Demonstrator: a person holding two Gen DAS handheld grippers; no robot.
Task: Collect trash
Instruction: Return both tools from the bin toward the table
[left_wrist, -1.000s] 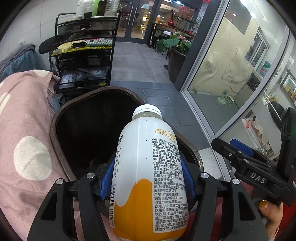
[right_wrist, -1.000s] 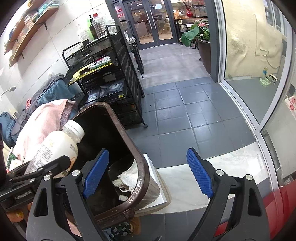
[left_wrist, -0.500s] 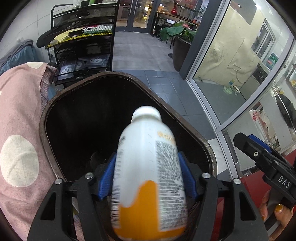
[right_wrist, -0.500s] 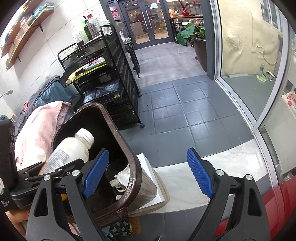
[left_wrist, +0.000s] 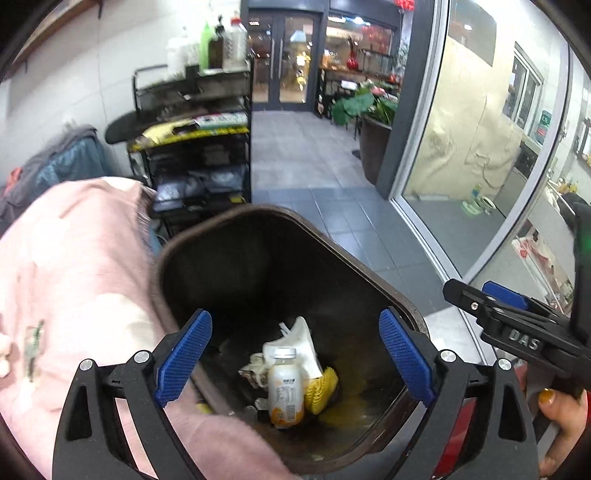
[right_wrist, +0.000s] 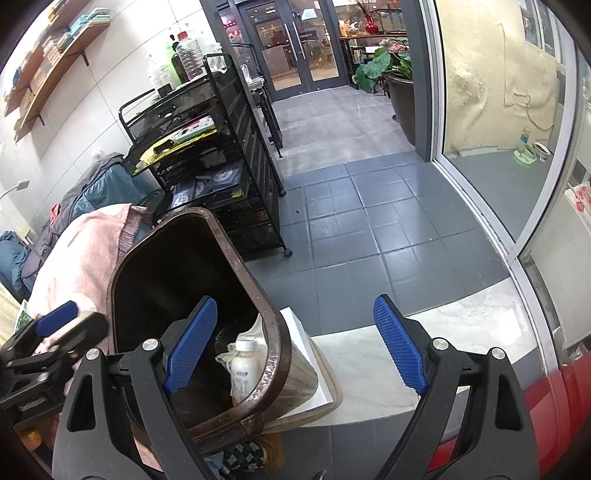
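The white-and-orange plastic drink bottle (left_wrist: 285, 387) already lies inside the dark brown plastic bin (left_wrist: 369, 273), my left tongs (left_wrist: 293, 360) opening empty above it, my right tongs (right_wrist: 295, 345) wide and empty beside its rim.

The left tool (left_wrist: 293, 363) is showing matte black triangular arms with cut-out windows, silver screws at the joints, and ribbed blue pads on its fingers (left_wrist: 183, 357). The right tool (right_wrist: 295, 345) is wearing the same black frame, silver screws and blue ribbed pads. Seen to the right of the left tool, its black body is carrying raised "DAS" lettering and a green light. The hand (left_wrist: 563, 417) gripping it is wearing yellow nail polish.
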